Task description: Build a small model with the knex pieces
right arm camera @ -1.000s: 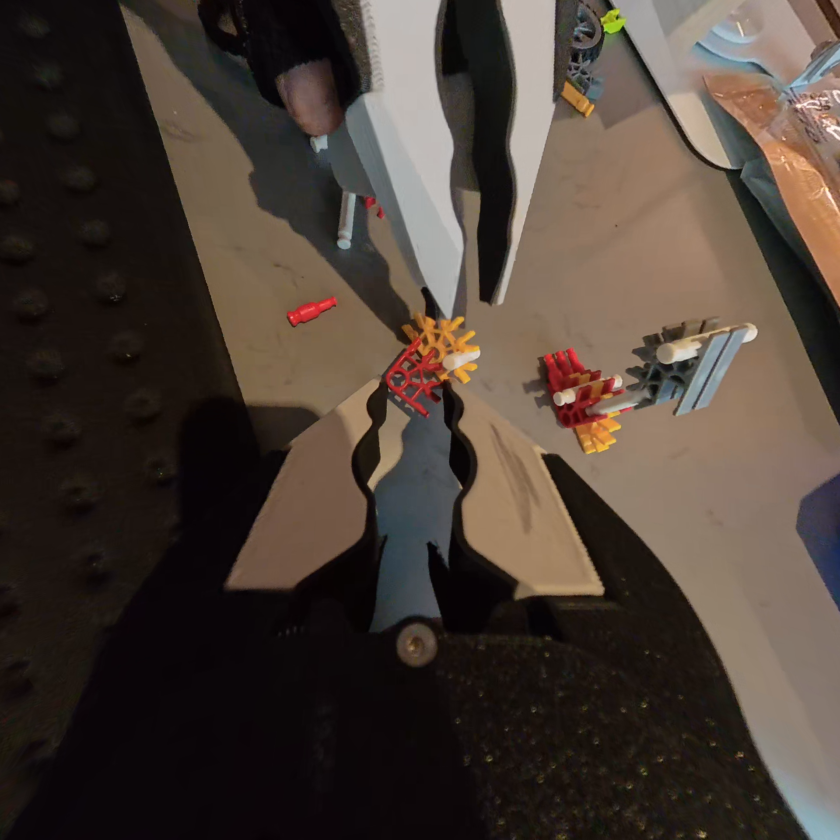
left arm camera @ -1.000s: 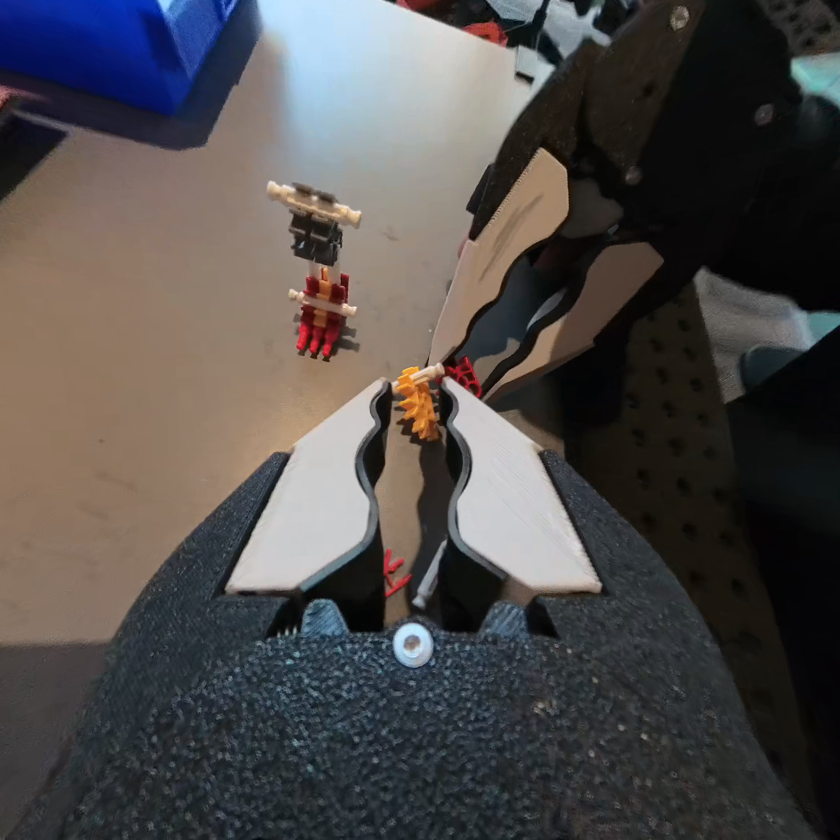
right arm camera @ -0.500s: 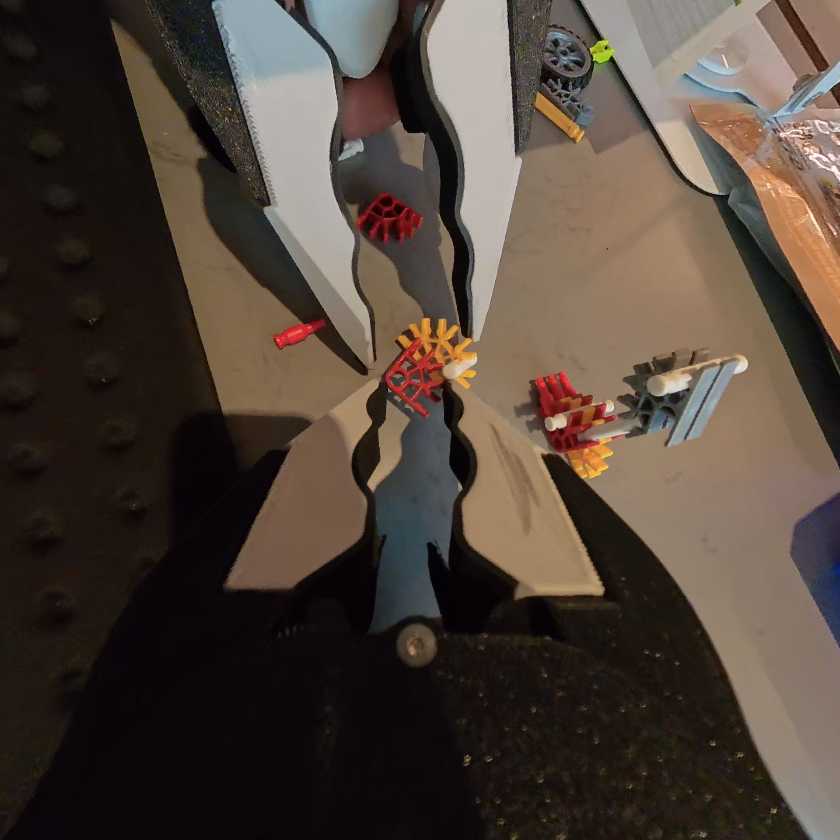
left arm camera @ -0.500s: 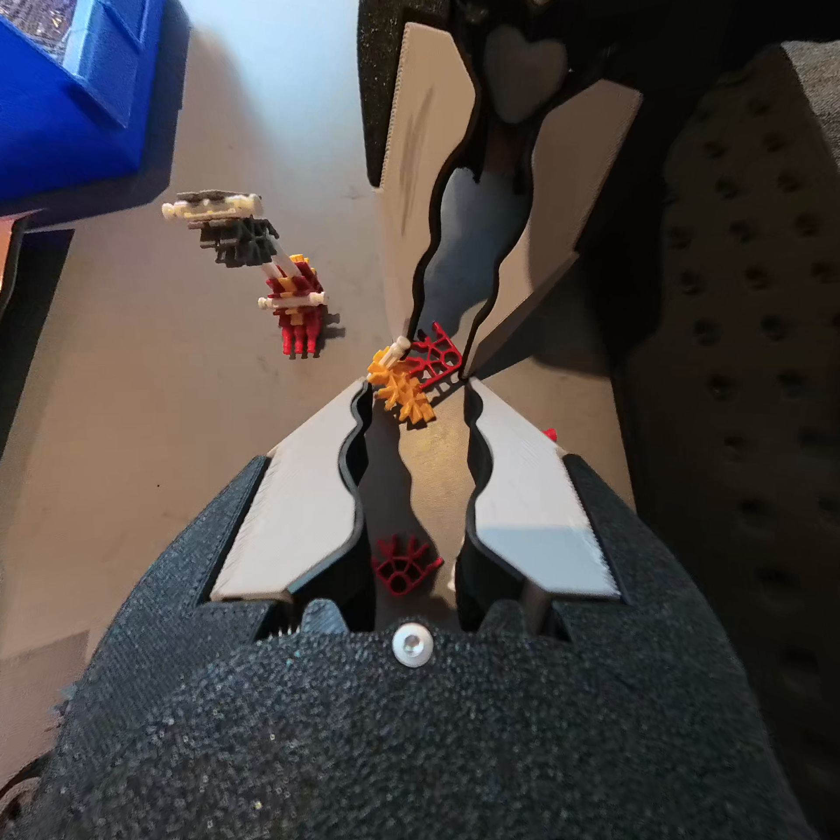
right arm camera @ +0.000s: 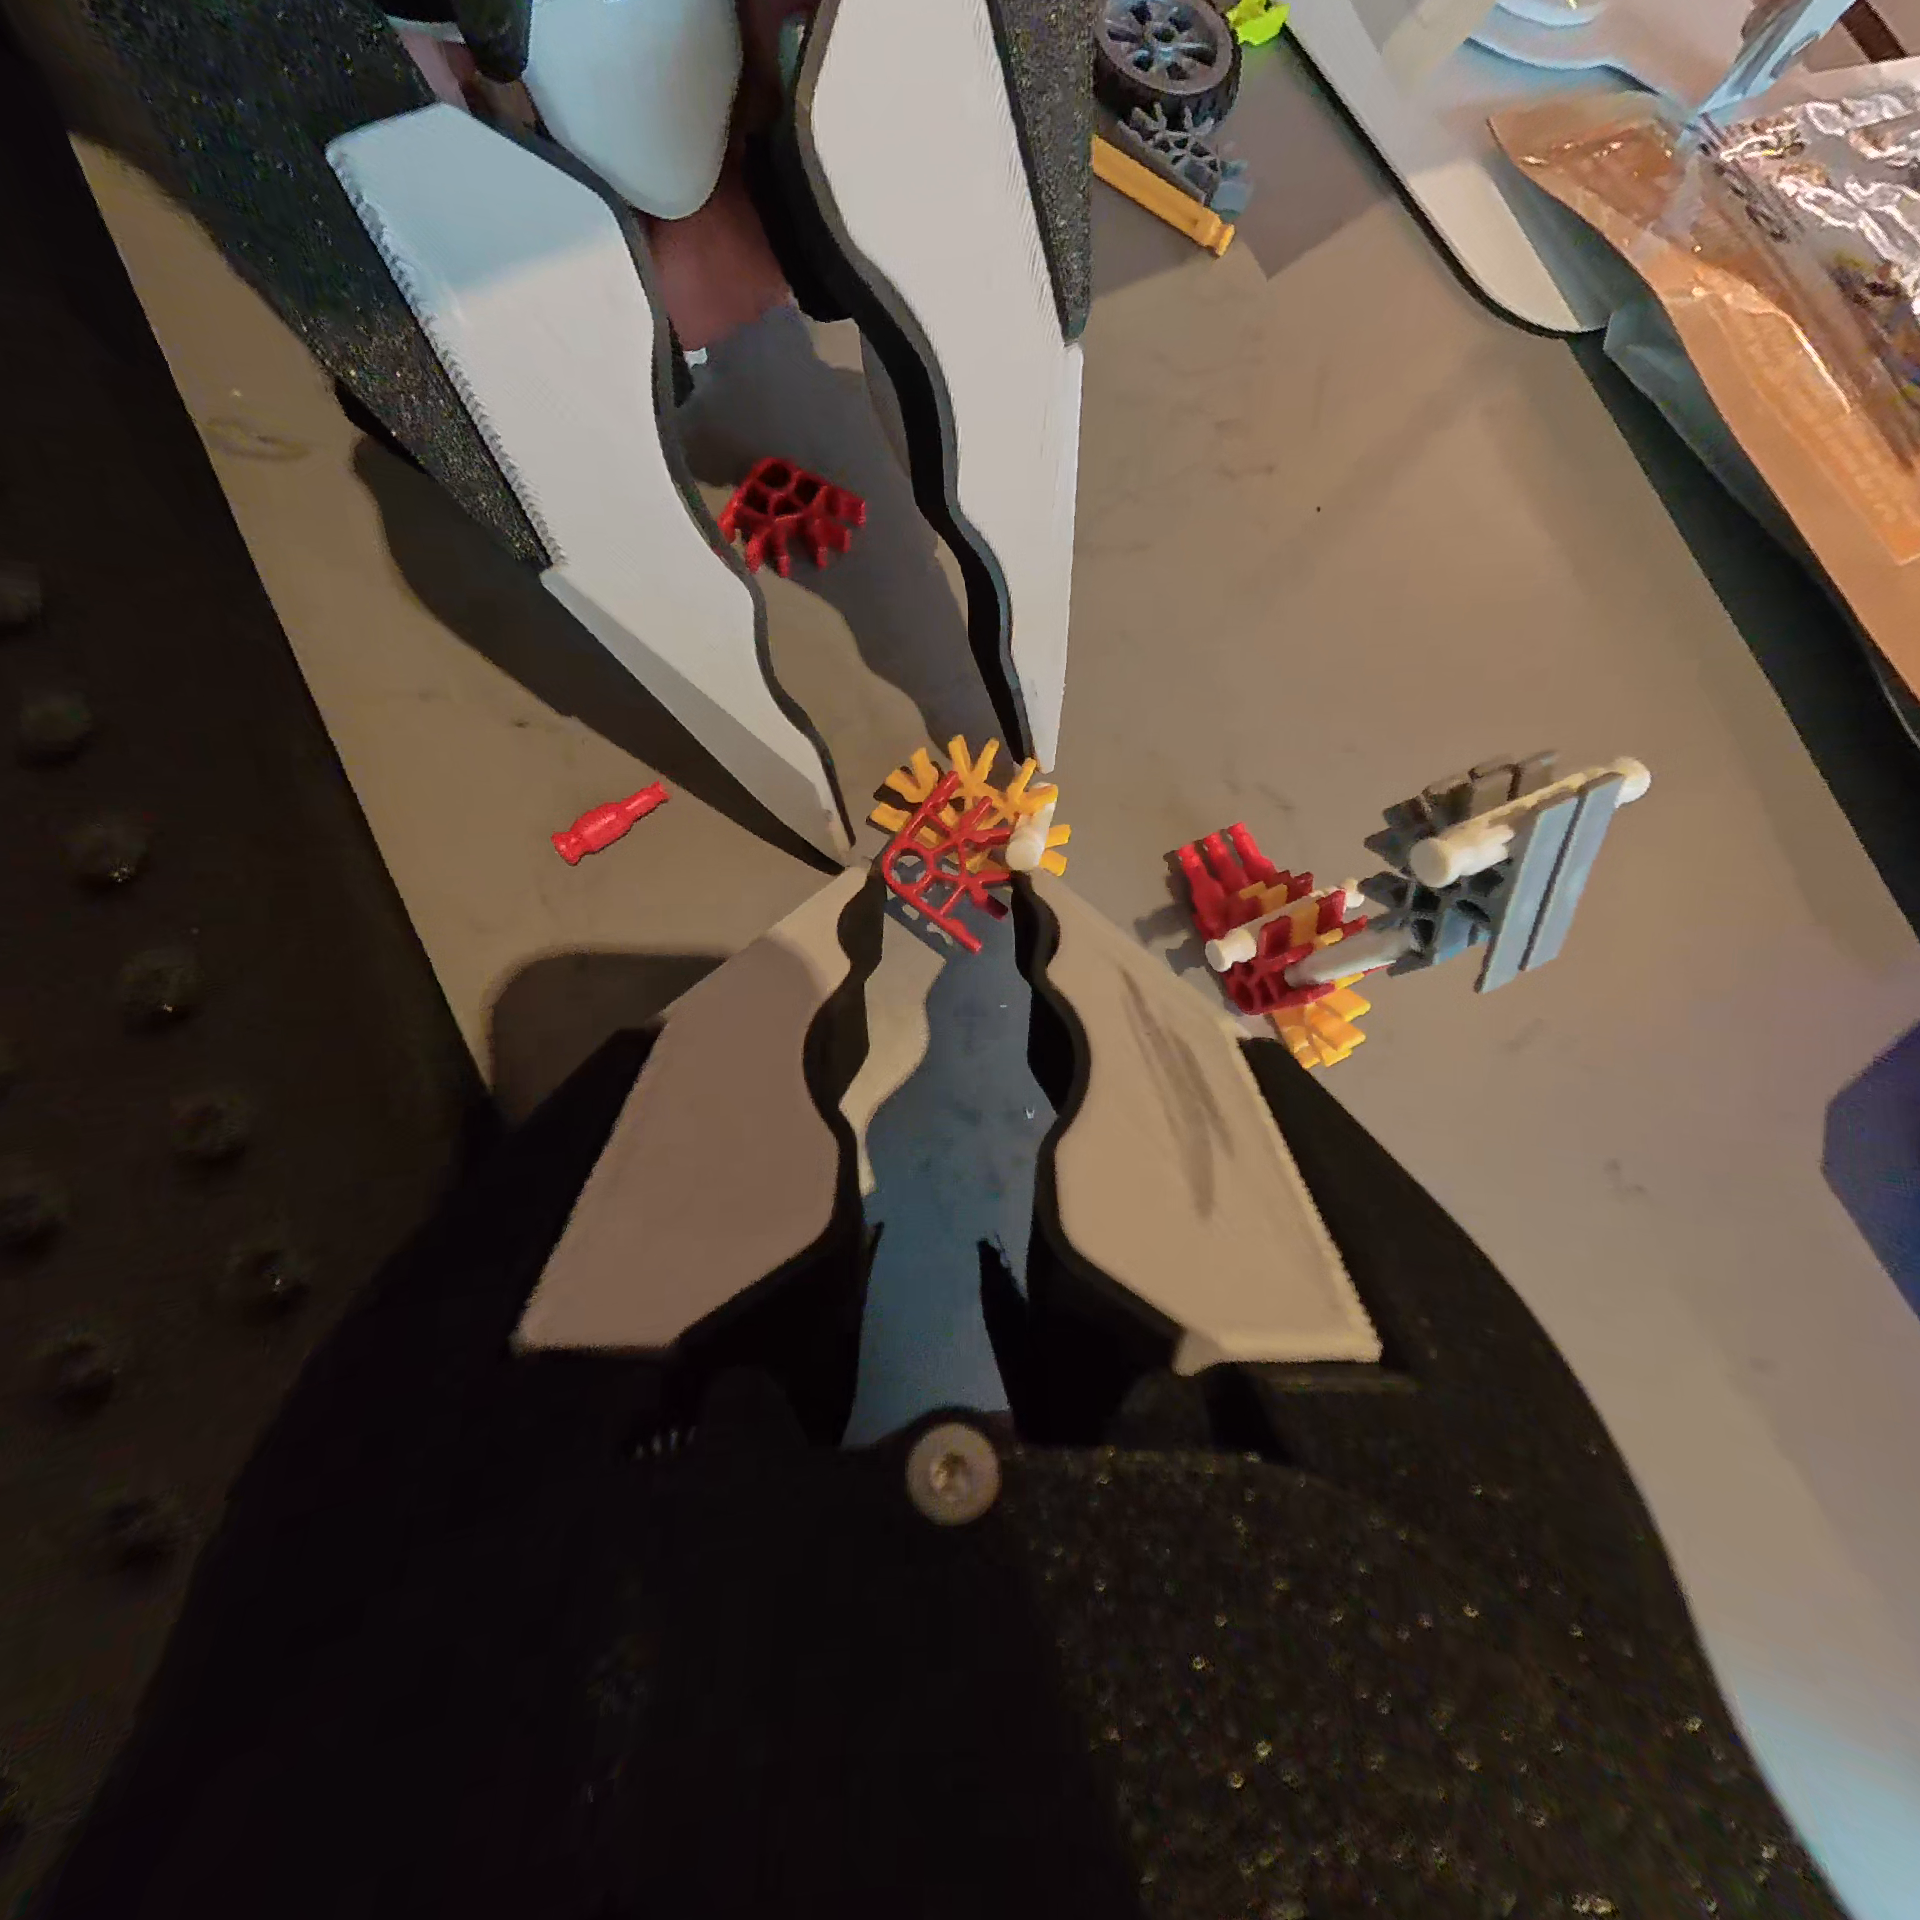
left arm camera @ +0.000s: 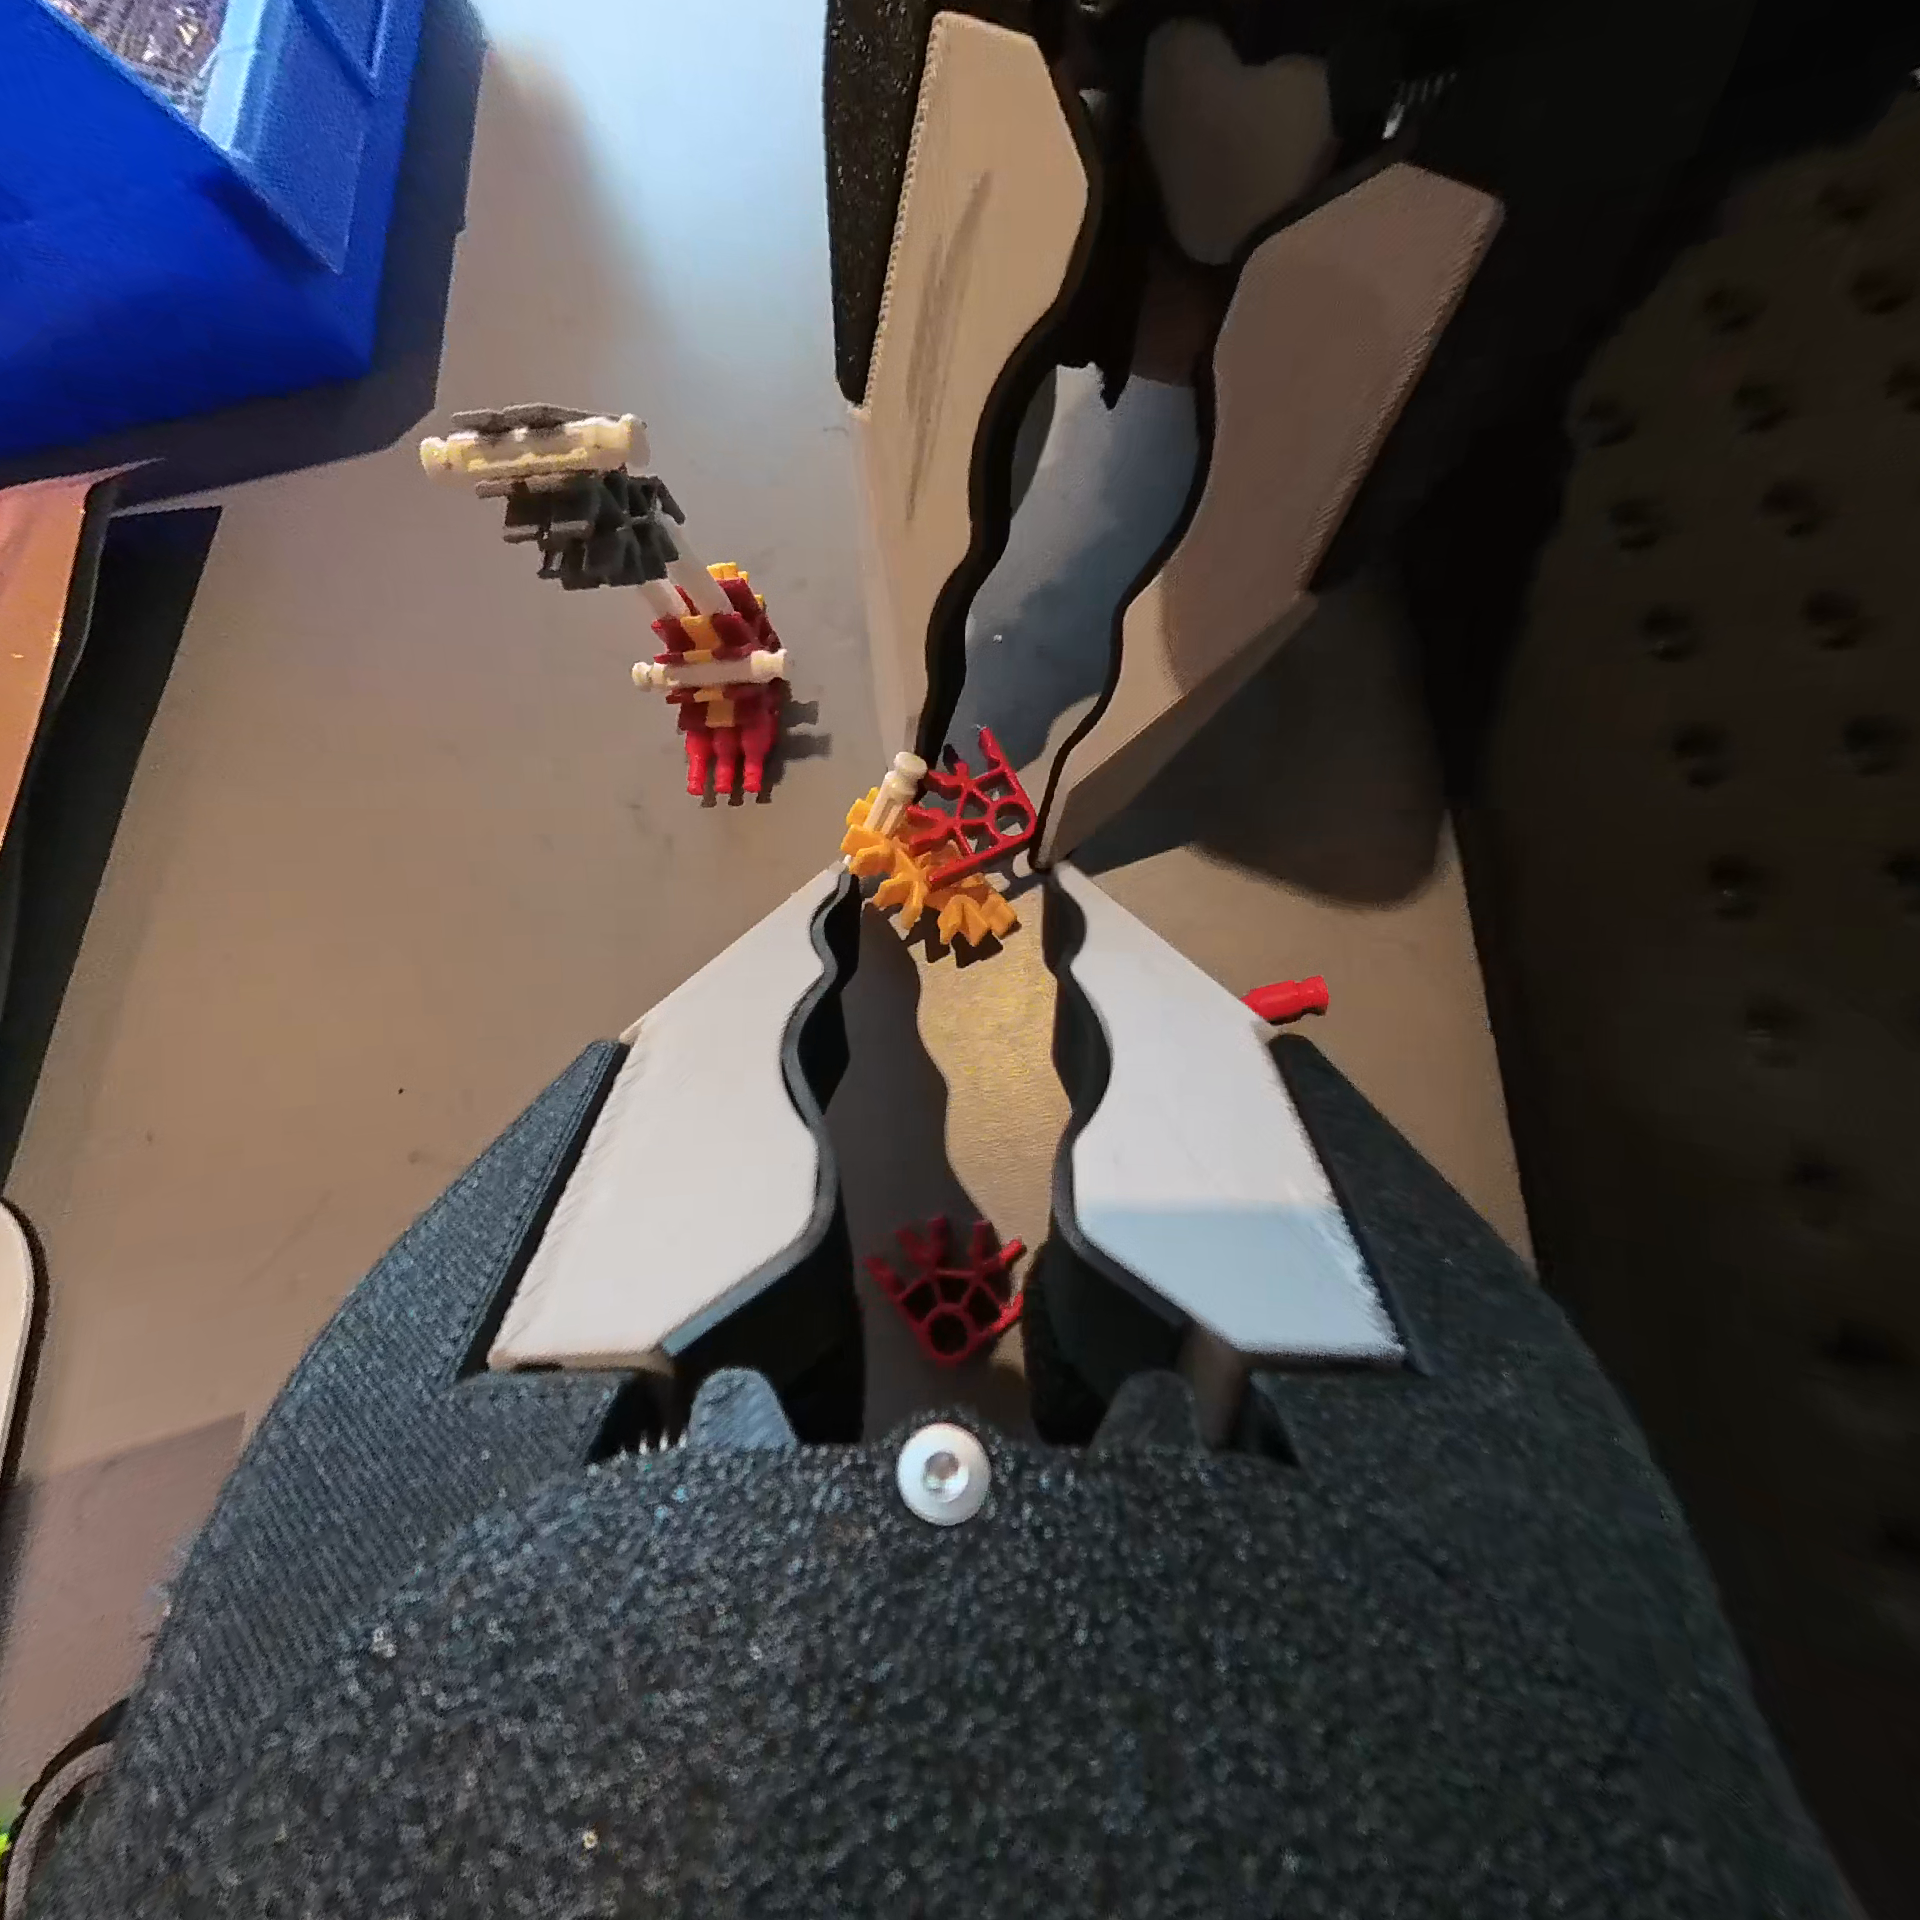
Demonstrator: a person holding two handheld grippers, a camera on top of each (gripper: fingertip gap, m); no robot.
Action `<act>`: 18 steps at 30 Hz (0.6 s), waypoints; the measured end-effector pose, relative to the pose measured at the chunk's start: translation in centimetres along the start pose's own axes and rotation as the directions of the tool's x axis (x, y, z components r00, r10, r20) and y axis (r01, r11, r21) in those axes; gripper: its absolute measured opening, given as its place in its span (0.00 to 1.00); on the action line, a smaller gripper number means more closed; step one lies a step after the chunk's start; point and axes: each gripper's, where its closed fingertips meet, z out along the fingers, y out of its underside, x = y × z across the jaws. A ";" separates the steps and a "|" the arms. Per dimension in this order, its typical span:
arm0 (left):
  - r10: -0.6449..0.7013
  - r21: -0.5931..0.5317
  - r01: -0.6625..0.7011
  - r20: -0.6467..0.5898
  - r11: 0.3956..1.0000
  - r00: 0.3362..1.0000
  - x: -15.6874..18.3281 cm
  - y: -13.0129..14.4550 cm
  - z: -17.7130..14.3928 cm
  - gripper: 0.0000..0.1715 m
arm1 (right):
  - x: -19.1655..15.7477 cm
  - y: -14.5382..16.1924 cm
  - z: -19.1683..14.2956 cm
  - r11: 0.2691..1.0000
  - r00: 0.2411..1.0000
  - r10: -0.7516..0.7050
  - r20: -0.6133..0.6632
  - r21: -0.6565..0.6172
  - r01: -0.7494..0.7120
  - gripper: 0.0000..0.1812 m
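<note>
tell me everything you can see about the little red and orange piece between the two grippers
The red and orange piece is a small plastic cluster: a red fan-shaped lattice connector clipped against orange snowflake-shaped connectors, with a short white rod through them. The right hand-held gripper is shut on its red part. The left hand-held gripper is open, its fingertips on either side of the orange part. The piece sits just above the grey table.

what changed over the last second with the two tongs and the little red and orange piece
The left tongs opened, letting go of the red and orange cluster, and swung round to face the right tongs head-on. The right tongs stayed shut on the cluster. The loose red connector, red rod and bigger assembly did not move.
</note>
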 end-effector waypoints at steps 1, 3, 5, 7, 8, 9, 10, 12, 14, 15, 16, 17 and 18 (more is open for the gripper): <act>0.002 0.001 -0.002 0.002 1.000 1.000 0.0 0.0 0.0 0.20 | 0.0 0.0 0.0 1.000 1.000 -0.006 -0.001 -0.002 0.006 0.13; 0.001 -0.005 -0.001 0.010 1.000 1.000 -0.2 0.1 0.0 0.19 | 0.1 0.0 0.0 1.000 1.000 -0.025 -0.012 -0.012 0.025 0.13; 0.019 -0.015 -0.019 0.017 1.000 1.000 -0.1 0.3 0.2 0.20 | 0.0 -0.1 0.0 0.999 0.999 -0.029 -0.024 -0.017 0.029 0.13; 0.021 -0.014 -0.020 0.014 1.000 1.000 -0.1 0.2 0.2 0.20 | 0.0 -0.1 0.0 1.000 1.000 0.005 -0.001 -0.006 -0.005 0.13; 0.019 -0.011 -0.019 0.013 1.000 1.000 -0.1 0.2 0.1 0.20 | 0.0 -0.1 0.0 1.000 1.000 0.011 0.009 0.003 -0.011 0.13; 0.018 -0.009 -0.018 0.009 1.000 1.000 -0.1 0.2 0.2 0.20 | 0.0 -0.1 0.0 1.000 1.000 -0.006 0.012 0.010 0.006 0.13; 0.020 -0.009 -0.020 0.006 1.000 1.000 0.0 0.2 0.2 0.19 | -0.1 -0.1 -0.1 1.000 1.000 -0.027 0.011 0.014 0.027 0.13; 0.037 -0.008 -0.037 0.007 0.999 0.999 0.0 0.3 0.2 0.19 | -0.1 -0.1 -0.1 0.997 0.998 -0.070 0.010 0.019 0.069 0.13; 0.045 -0.003 -0.044 0.006 0.999 0.999 -0.1 0.3 0.1 0.18 | -0.1 0.0 -0.1 0.995 0.995 -0.096 0.011 0.021 0.095 0.13; 0.046 -0.002 -0.046 0.005 0.999 0.999 -0.1 0.3 0.2 0.18 | -0.1 0.0 -0.1 0.995 0.995 -0.095 0.020 0.026 0.094 0.13; 0.053 -0.003 -0.053 0.003 0.999 0.999 -0.1 0.3 0.2 0.18 | 0.0 0.0 -0.1 0.994 0.994 -0.106 0.023 0.029 0.105 0.13; 0.060 -0.003 -0.060 0.002 0.998 0.998 -0.1 0.3 0.2 0.18 | 0.0 0.0 -0.1 0.994 0.994 -0.105 0.029 0.030 0.104 0.13; 0.063 -0.004 -0.063 0.001 0.998 0.998 -0.1 0.3 0.2 0.18 | 0.0 0.0 -0.1 0.995 0.995 -0.095 0.039 0.032 0.094 0.13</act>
